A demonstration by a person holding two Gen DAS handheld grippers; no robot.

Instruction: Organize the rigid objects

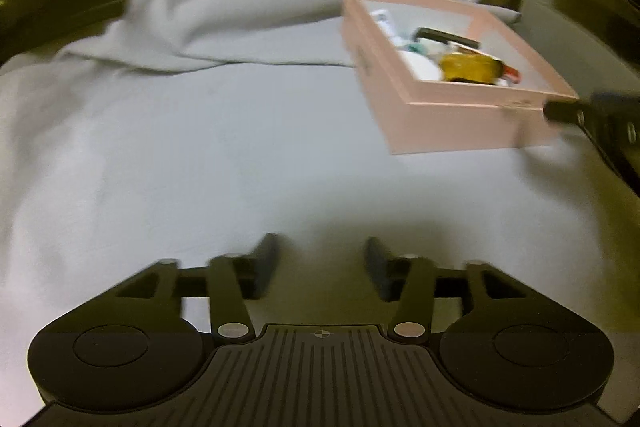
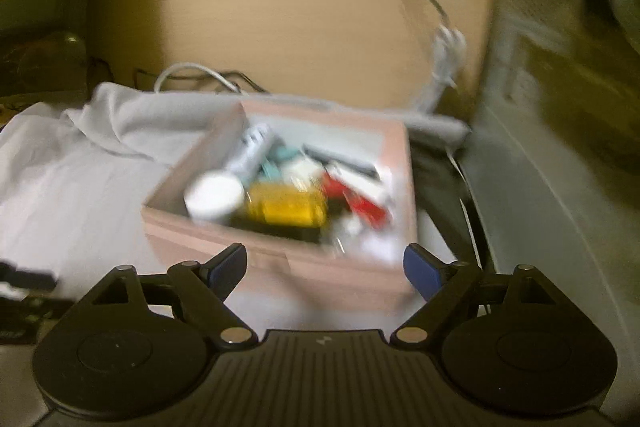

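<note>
Tongs on the right (image 2: pixel 325 269), spread wide and empty, are faced squarely by the pink box (image 2: pixel 280 259) of small items near the cloth-covered table's (image 1: pixel 200 147) far right corner, while the half-open, empty left tongs (image 1: pixel 322 263) are kept well apart.

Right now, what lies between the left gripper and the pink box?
Only bare grey cloth lies between the open, empty left gripper and the pink box, as the left wrist view shows.
</note>
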